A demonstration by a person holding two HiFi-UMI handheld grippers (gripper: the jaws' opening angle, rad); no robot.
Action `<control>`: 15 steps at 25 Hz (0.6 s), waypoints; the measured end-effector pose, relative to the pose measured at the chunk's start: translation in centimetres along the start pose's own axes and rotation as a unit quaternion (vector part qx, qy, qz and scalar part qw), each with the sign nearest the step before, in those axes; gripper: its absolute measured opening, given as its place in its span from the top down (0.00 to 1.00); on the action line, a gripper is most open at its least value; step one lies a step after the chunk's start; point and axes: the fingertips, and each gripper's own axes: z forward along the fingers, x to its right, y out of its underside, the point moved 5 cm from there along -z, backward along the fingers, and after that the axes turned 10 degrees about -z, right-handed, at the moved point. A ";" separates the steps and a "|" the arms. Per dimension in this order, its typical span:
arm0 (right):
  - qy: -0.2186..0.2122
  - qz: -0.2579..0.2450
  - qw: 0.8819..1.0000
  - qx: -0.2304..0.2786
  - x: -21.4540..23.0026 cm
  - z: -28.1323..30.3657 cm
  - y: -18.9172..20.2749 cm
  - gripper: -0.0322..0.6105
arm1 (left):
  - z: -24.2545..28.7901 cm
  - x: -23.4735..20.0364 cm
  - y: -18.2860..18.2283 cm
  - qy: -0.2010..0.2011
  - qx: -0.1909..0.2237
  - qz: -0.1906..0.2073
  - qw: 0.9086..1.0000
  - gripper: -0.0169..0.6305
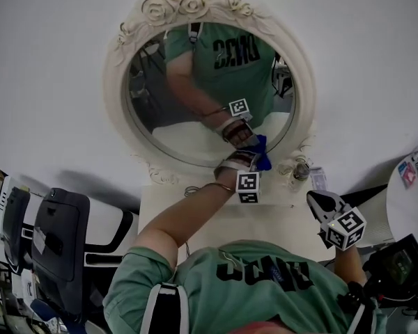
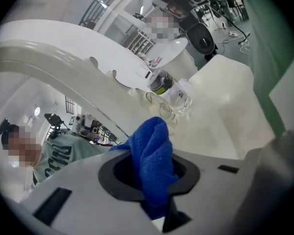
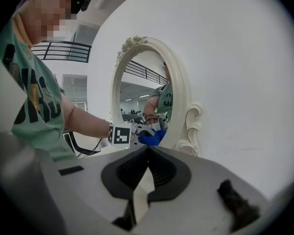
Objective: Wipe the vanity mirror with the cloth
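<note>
The oval vanity mirror [image 1: 195, 96] hangs in an ornate cream frame [image 1: 122, 127] on the white wall. My left gripper [image 1: 253, 157] is shut on a blue cloth [image 1: 263, 160], which presses on the glass at its lower right, close to the frame. In the left gripper view the cloth [image 2: 152, 151] bunches up between the jaws of the left gripper [image 2: 154, 175], under the curved frame [image 2: 63, 67]. My right gripper [image 1: 315, 200] is held off to the right over the vanity top, shut and empty. Its view shows the right gripper [image 3: 148, 150], the mirror [image 3: 142, 97] and the cloth [image 3: 152, 138].
Small glass jars [image 1: 301, 171] stand on the white vanity top [image 1: 279, 221] by the frame's lower right; the same jars [image 2: 176, 97] are close to the cloth. A round white table [image 1: 411, 200] is at the right. Black chairs [image 1: 56, 242] stand at the left.
</note>
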 end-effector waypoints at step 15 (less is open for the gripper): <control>-0.038 -0.031 0.998 0.027 -2.2 2.1 -3.1 0.93 | -13.7 -0.8 6.5 -0.049 0.106 -0.261 0.958 0.84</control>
